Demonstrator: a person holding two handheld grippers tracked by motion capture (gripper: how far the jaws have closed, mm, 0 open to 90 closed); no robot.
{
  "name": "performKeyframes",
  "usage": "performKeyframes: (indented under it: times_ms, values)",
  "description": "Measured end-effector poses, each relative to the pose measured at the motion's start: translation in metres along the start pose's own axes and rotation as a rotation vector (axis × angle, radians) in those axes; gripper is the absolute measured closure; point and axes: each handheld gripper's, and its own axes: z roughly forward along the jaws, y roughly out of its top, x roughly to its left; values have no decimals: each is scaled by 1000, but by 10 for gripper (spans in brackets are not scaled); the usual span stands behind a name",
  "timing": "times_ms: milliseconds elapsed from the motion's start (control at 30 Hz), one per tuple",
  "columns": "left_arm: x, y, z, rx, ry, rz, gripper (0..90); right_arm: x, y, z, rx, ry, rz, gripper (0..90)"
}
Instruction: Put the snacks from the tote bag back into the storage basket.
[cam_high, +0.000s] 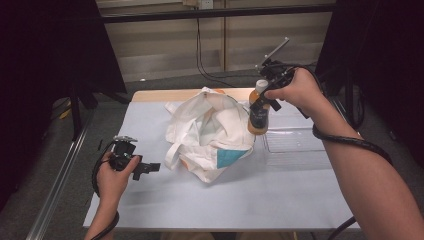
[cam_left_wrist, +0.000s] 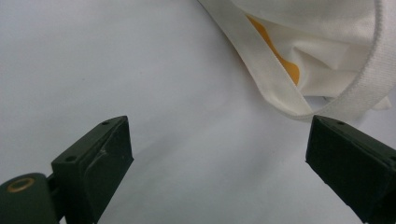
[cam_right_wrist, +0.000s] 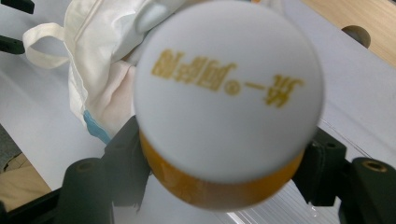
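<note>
On table (cam_high: 210, 200): one bottle (cam_high: 259, 111), one bag (cam_high: 210, 131).

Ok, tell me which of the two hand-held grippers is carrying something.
The right hand-held gripper: its jaws clamp an orange bottle with a white cap. The left hand-held gripper stands open over bare table.

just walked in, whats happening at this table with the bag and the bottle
A person works two hand-held claws. The right claw grips an orange bottle with a white cap, held upright between the white cloth bag and a clear tray. The left claw is open, empty, near the bag's handle.
</note>
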Motion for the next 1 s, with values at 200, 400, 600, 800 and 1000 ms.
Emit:
performKeyframes:
  times_ms: [200,400,600,800,1000]
  values:
    - [0,0,0,8,-2,6,70,-4,-4,0,9,-8,5,306]
    - [0,0,0,10,0,6,70,-8,-8,-2,9,-13,12,306]
    - [0,0,0,4,1,3,70,-11,-11,-4,7,-18,17,306]
    - [0,0,-1,3,0,6,70,-14,-16,-5,12,-20,28,306]
    - [-1,1,-1,0,3,14,70,-20,-21,-4,20,-23,38,306]
